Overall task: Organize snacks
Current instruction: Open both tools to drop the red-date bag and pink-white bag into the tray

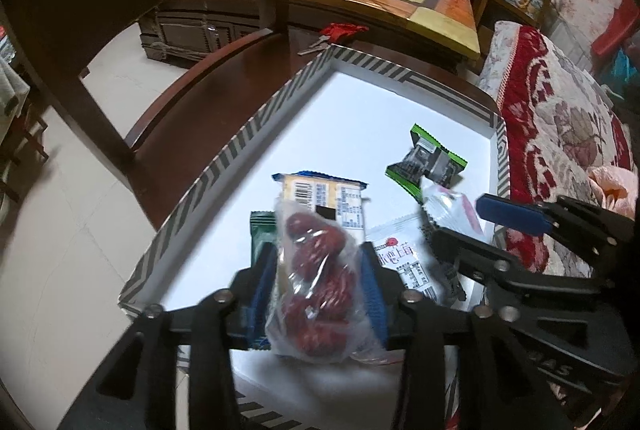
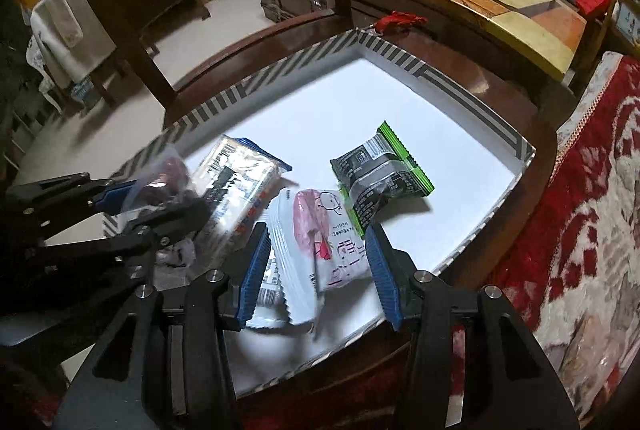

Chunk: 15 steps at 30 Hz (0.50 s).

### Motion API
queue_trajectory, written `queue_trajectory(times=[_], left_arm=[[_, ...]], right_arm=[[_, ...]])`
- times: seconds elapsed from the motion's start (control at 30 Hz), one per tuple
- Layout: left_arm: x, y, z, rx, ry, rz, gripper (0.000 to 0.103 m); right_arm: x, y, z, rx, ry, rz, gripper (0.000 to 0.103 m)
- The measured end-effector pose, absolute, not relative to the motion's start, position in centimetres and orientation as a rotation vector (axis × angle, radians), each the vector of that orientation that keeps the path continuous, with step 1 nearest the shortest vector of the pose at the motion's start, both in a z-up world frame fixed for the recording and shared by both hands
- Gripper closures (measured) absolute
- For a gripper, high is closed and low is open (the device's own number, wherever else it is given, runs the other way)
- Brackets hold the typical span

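The left gripper [image 1: 318, 280] was clamped on a clear bag of red dates [image 1: 316, 282], held above the near end of the striped-rim tray [image 1: 224, 158]. The right gripper [image 2: 316, 270] stood with its jaws apart around a white-and-pink packet [image 2: 320, 242]; whether that packet was resting on the tray or falling was, through the blur, hard to tell. A good placement would lower the dates onto bare white floor, clear of the yellow barcode packet [image 1: 324, 202] and green-edged packet [image 2: 384, 178], before letting go.
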State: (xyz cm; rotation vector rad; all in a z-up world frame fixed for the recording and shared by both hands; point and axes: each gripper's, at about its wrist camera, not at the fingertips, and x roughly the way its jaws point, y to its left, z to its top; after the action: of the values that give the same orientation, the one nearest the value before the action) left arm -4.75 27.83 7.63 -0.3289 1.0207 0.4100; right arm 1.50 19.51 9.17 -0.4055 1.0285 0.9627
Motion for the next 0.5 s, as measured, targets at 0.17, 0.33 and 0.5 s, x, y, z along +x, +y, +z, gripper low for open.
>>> queue_trajectory(times=[0.17, 0.33, 0.5], left_arm=[[-5.3, 27.9, 8.0, -0.342, 1.005, 0.423, 0.028], [-5.6, 27.5, 8.8, -0.334, 0.983, 0.425, 0.022], [-6.0, 27.1, 9.9, -0.322, 0.955, 0.431, 0.019]], right_arm=[[1.2, 18.4, 10.1, -0.364, 1.021, 0.968, 0.054], [0.4, 17.2, 10.9, -0.307, 1.026, 0.989, 0.054], [-0.8, 16.5, 11.6, -0.313, 1.009, 1.002, 0.054]])
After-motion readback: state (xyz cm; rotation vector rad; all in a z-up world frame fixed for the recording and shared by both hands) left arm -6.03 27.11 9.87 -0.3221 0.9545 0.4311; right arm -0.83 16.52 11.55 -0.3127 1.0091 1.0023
